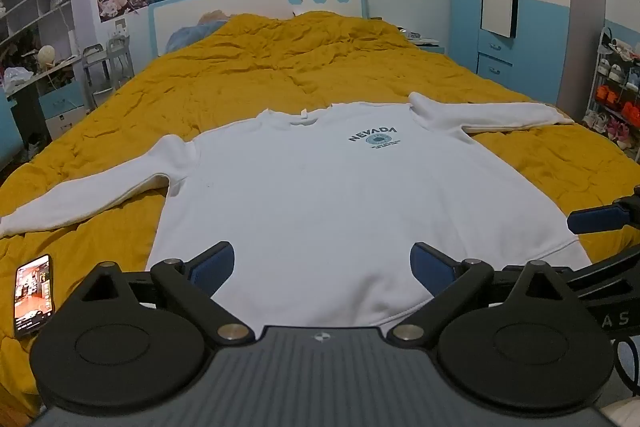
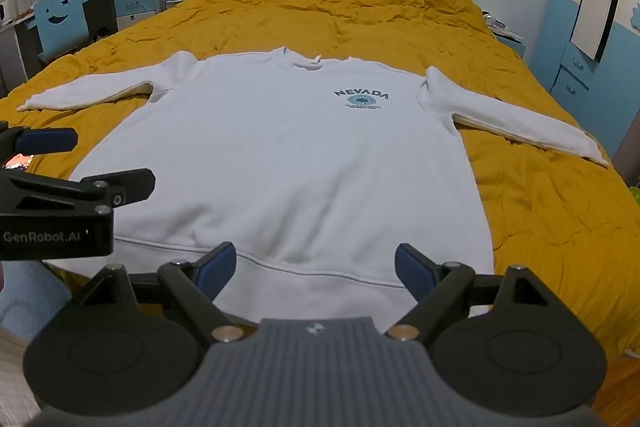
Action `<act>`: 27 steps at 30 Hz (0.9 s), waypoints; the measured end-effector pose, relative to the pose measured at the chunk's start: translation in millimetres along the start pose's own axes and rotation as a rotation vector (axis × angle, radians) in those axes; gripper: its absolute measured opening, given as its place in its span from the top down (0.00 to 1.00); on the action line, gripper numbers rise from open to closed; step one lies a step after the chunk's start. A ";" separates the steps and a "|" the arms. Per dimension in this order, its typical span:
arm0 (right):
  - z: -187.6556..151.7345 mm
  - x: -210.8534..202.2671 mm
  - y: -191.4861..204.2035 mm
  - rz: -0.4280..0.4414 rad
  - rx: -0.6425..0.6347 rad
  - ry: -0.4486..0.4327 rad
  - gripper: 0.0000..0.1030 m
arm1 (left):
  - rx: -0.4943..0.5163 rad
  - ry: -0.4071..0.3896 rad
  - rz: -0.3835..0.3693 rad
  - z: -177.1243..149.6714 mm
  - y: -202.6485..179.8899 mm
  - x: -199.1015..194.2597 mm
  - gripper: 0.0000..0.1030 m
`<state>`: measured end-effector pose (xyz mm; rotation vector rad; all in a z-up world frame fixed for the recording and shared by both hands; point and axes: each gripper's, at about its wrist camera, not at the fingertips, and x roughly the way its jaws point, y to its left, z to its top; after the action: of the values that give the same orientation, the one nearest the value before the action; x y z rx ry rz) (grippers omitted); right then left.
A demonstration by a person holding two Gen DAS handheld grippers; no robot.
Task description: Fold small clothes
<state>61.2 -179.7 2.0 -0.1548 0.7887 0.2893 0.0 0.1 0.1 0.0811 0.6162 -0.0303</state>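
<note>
The white sweatshirt [image 1: 320, 187] lies flat and face up on the bed, both sleeves spread outward, its collar toward the headboard [image 1: 256, 7] and its ribbed hem nearest me. My left gripper [image 1: 323, 263] hovers over the hem's left part, its jaws spread wide with nothing between the blue pads but the cloth lying below them; I cannot tell whether they touch it. My right gripper [image 2: 316, 265] hangs over the hem's middle-right, its jaws likewise wide apart and gripping nothing. Under the sweatshirt stretches the rumpled mustard quilt [image 1: 280, 67]. A lit phone [image 1: 34, 295] rests on the quilt just left of my left gripper.
</note>
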 end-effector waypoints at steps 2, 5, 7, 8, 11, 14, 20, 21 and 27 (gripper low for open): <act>0.0 0.1 0.2 -0.001 -0.001 0.001 0.20 | -0.006 0.001 -0.005 0.1 0.3 0.0 0.00; 0.2 0.3 0.6 0.000 0.000 0.002 0.20 | -0.004 0.003 -0.005 0.1 0.2 0.0 0.00; 0.4 0.6 0.7 0.001 0.001 0.004 0.20 | -0.006 0.008 0.000 0.4 2.0 0.6 0.00; 0.5 0.8 0.7 0.001 0.002 0.005 0.20 | -0.007 0.009 -0.001 0.6 2.4 0.5 0.00; 0.0 0.5 0.6 -0.001 -0.001 0.001 0.20 | -0.006 0.007 -0.007 -0.3 3.6 1.3 0.00; 0.0 0.8 0.5 0.000 0.000 0.003 0.20 | -0.003 0.008 -0.009 -0.3 4.1 1.6 0.00; 0.1 1.3 0.2 0.001 0.000 0.005 0.20 | -0.009 0.012 -0.007 -0.5 -1.8 4.1 0.00; 0.2 1.2 0.2 0.002 0.000 0.005 0.20 | -0.010 0.012 -0.007 -0.5 -2.2 4.7 0.00; 0.2 1.2 0.7 0.000 -0.001 0.005 0.20 | -0.010 0.011 -0.008 -0.5 -1.6 3.9 0.00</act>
<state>61.9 -178.8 1.3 -0.1563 0.7932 0.2892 2.7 -1.5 -2.6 0.0690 0.6281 -0.0344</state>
